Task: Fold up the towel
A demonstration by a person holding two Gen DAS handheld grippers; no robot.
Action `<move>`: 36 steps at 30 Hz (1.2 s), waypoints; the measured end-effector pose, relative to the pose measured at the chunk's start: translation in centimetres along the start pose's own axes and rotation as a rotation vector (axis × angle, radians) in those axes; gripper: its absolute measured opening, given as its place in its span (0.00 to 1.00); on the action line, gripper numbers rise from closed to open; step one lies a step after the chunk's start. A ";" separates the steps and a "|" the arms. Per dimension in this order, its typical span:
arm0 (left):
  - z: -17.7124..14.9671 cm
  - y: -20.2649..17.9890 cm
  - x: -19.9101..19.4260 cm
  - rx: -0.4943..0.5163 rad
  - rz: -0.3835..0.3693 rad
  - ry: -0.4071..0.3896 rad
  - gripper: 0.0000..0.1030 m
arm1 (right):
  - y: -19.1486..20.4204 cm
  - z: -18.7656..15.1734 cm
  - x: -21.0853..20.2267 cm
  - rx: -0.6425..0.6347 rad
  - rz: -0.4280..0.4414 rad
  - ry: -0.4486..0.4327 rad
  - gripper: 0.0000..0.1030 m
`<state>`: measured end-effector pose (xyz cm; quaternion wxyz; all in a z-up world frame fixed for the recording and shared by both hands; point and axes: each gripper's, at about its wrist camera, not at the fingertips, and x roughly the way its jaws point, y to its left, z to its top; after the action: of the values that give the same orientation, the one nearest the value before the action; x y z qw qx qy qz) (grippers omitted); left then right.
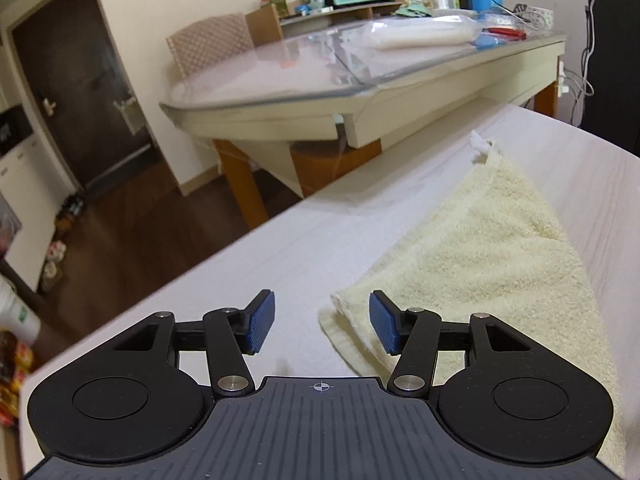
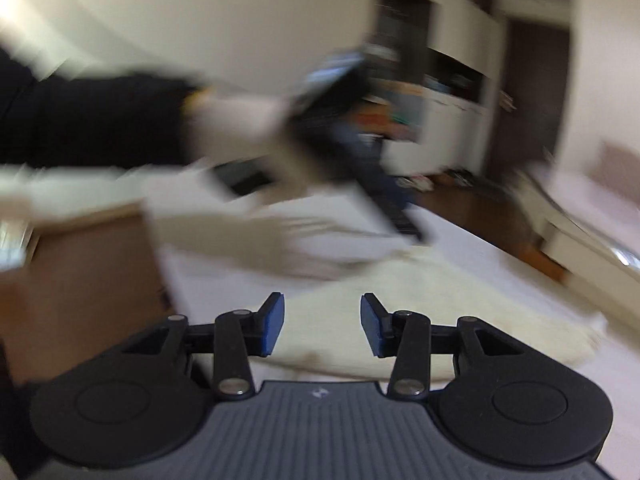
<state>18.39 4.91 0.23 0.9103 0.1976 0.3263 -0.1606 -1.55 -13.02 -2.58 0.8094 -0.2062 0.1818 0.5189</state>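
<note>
Your left gripper [image 1: 322,322] jaws parted and empty, over the folded cream towel's [image 1: 480,256] near corner on the pale table [image 1: 280,256], your right gripper [image 2: 322,324] parted, empty above the towel, blurred, cluttered glass-topped desk [image 1: 280,80] behind, dark wood floor [image 1: 132,216].

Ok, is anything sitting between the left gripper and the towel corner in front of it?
Nothing visible. The left gripper hangs open over the white table, and the near corner of the cream towel lies just beyond its right-hand pad with only bare tabletop between. The right wrist view is blurred, but shows no obstacle on the towel either.
</note>
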 end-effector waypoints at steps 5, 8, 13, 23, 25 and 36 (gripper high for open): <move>-0.1 -0.1 -1.3 0.031 0.009 -0.014 0.56 | 4.3 -0.3 2.0 -0.100 0.010 0.068 0.49; -0.3 0.0 -1.8 0.040 0.010 -0.021 0.57 | 5.5 -0.3 2.9 -0.140 -0.021 0.099 0.49; -1.1 -0.1 -2.0 0.061 -0.008 -0.023 0.57 | 6.2 -0.4 4.0 -0.190 -0.077 0.149 0.45; -2.1 -1.0 -2.3 0.133 -0.098 -0.017 0.57 | 7.4 0.0 -0.2 -0.234 -0.027 0.142 0.13; -2.5 -1.6 -2.3 0.182 -0.119 0.004 0.57 | 7.5 0.1 -1.5 -0.225 0.001 0.137 0.13; -5.8 -1.2 -4.0 0.244 -0.152 0.116 0.56 | 4.7 1.6 -7.3 -0.163 0.117 0.067 0.13</move>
<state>11.84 7.20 -1.57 0.8443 0.2904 0.3705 -0.2559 -8.65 -16.04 1.79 0.7517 -0.2777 0.1778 0.5712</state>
